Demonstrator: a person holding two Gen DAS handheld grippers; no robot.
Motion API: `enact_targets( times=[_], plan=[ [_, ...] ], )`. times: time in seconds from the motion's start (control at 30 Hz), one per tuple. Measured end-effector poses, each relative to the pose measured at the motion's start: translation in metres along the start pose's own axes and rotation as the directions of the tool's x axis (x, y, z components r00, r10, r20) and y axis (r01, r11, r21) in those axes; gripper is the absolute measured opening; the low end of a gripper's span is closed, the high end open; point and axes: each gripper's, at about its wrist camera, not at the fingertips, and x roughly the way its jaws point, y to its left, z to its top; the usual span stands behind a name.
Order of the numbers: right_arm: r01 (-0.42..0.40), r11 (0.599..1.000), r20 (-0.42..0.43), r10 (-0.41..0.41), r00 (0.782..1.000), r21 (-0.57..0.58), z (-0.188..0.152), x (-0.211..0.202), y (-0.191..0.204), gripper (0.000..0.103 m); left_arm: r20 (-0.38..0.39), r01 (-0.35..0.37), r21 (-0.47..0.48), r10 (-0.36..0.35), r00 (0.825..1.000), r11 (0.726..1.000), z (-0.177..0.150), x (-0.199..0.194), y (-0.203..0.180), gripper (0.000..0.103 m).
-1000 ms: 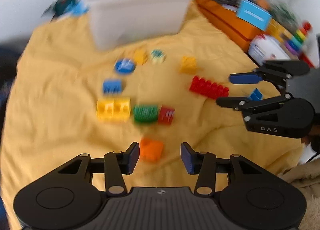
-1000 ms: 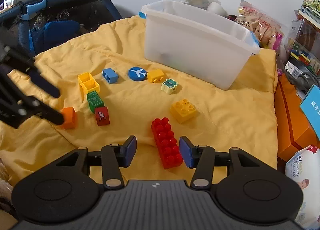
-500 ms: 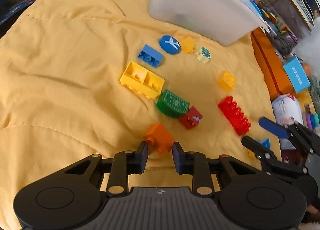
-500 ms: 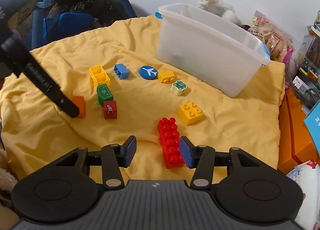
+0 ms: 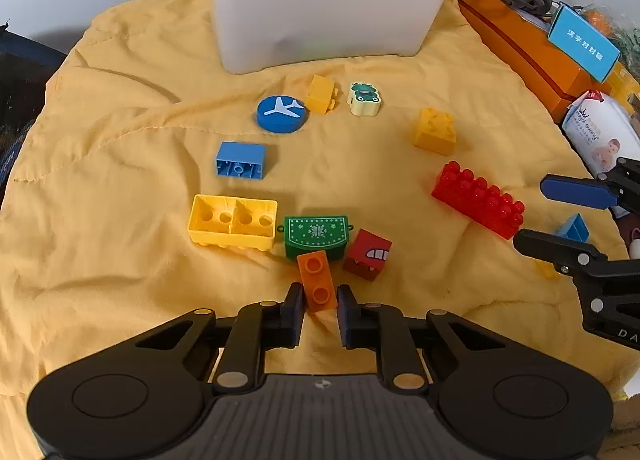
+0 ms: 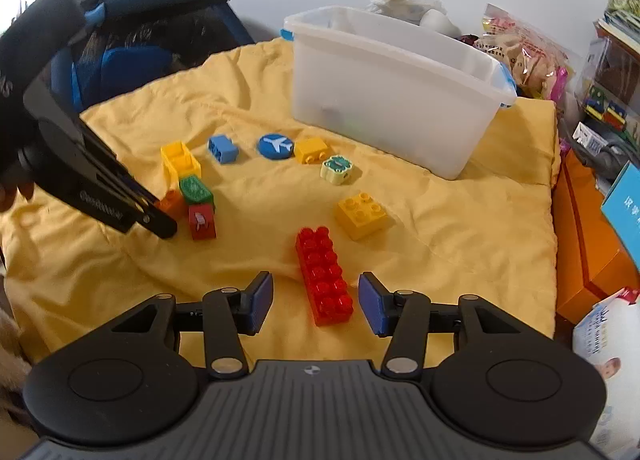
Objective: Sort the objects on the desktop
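Note:
My left gripper (image 5: 318, 314) is shut on an orange brick (image 5: 317, 282), held near the yellow cloth beside a green block (image 5: 316, 234) and a red face block (image 5: 368, 254). The orange brick also shows in the right wrist view (image 6: 171, 201), partly hidden by the left gripper (image 6: 160, 221). My right gripper (image 6: 316, 304) is open, its fingers either side of the near end of the long red brick (image 6: 324, 276). The right gripper also shows at the right edge of the left wrist view (image 5: 560, 215). The white bin (image 6: 394, 99) stands at the back.
On the yellow cloth (image 5: 120, 280) lie a hollow yellow brick (image 5: 232, 221), a blue brick (image 5: 240, 159), a blue plane disc (image 5: 282, 113), a small yellow brick (image 5: 320, 93), a frog block (image 5: 364, 97) and a yellow square brick (image 5: 434, 131). Orange boxes (image 5: 520, 39) and clutter stand right.
My left gripper has closed on the orange brick and turned to face the bin. My right gripper has moved closer over the long red brick, still open.

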Motion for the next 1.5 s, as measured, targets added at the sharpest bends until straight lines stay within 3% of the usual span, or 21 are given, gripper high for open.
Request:
enact_targets(
  times=[0.23,0.33,0.43,0.57,0.87,1.07,1.2,1.5],
  plan=[
    [0.012,1.000,-0.026,-0.012,1.000,0.010,0.007,0.023,-0.002,0.049,-0.017,0.036,0.032,-0.035,0.999,0.999,-0.006,-0.007,0.007,0.017],
    [0.047,0.999,-0.051,-0.046,0.998,0.020,0.009,0.033,-0.006,0.034,-0.013,0.064,0.033,-0.063,0.998,0.997,-0.008,-0.012,0.012,0.017],
    [0.012,0.997,-0.091,-0.005,0.996,0.083,0.008,0.043,-0.014,0.035,-0.008,0.073,0.036,-0.073,0.997,0.997,-0.009,-0.011,0.013,0.018],
    [0.007,0.994,-0.159,0.010,0.987,0.108,0.003,0.045,-0.009,0.027,-0.005,0.087,0.032,-0.087,0.996,0.996,-0.010,-0.008,0.015,0.018],
    [0.007,0.993,-0.160,0.012,0.987,0.117,0.002,0.043,-0.003,0.027,0.017,0.131,0.046,-0.132,0.991,0.990,-0.008,-0.016,0.020,0.017],
    [-0.003,0.989,-0.123,0.022,0.992,0.149,0.027,0.031,-0.011,0.027,0.147,0.174,0.055,-0.180,0.973,0.983,0.035,-0.049,0.020,0.017],
    [0.028,0.991,-0.076,-0.018,0.997,0.131,0.055,0.029,-0.021,0.027,0.230,0.134,0.103,-0.154,0.961,0.986,0.074,-0.059,0.014,0.017],
    [0.120,0.983,0.076,-0.131,0.988,0.140,0.145,0.033,-0.068,0.027,0.374,0.064,0.076,-0.088,0.923,0.995,0.167,-0.066,0.021,0.017]
  ],
)
